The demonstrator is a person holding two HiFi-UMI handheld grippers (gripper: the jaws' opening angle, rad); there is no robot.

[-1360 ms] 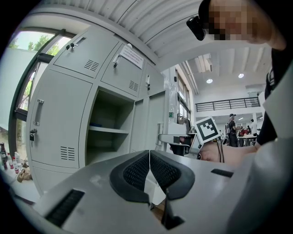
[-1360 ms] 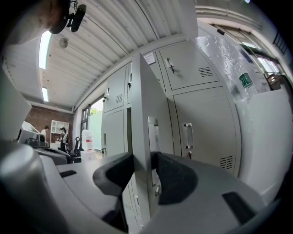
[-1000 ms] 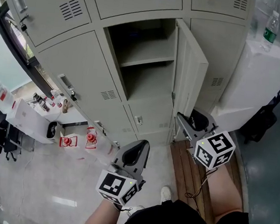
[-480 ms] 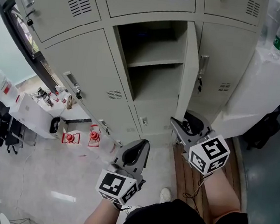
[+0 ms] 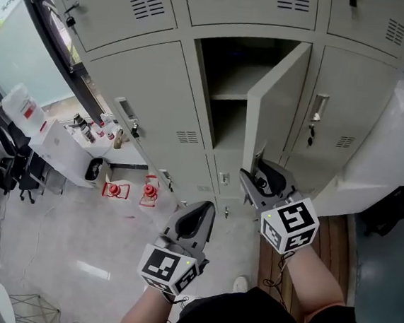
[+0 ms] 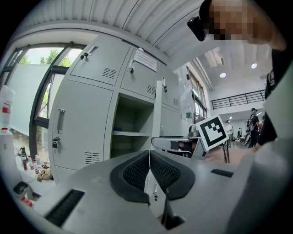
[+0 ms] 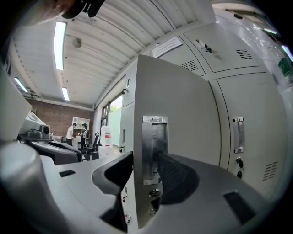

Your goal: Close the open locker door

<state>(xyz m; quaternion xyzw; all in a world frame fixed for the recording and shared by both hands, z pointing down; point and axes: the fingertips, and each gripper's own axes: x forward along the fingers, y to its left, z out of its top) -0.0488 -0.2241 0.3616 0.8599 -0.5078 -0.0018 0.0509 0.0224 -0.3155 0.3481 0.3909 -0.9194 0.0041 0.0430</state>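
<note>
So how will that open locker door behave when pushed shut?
The door looks like thin sheet metal, so probably light and easy to swing, maybe flexing slightly at its free edge. Its painted face looks smooth, likely slippery; the metal handle should give firmer purchase.

Shelf (image 5: 228,96) inside locker (image 5: 229,66), door (image 5: 277,104) at right

I see the pale grey locker door (image 5: 275,104) about half open, hinged at the right of its compartment (image 5: 228,71). A metal handle plate (image 7: 153,146) sits near its free edge.
</note>
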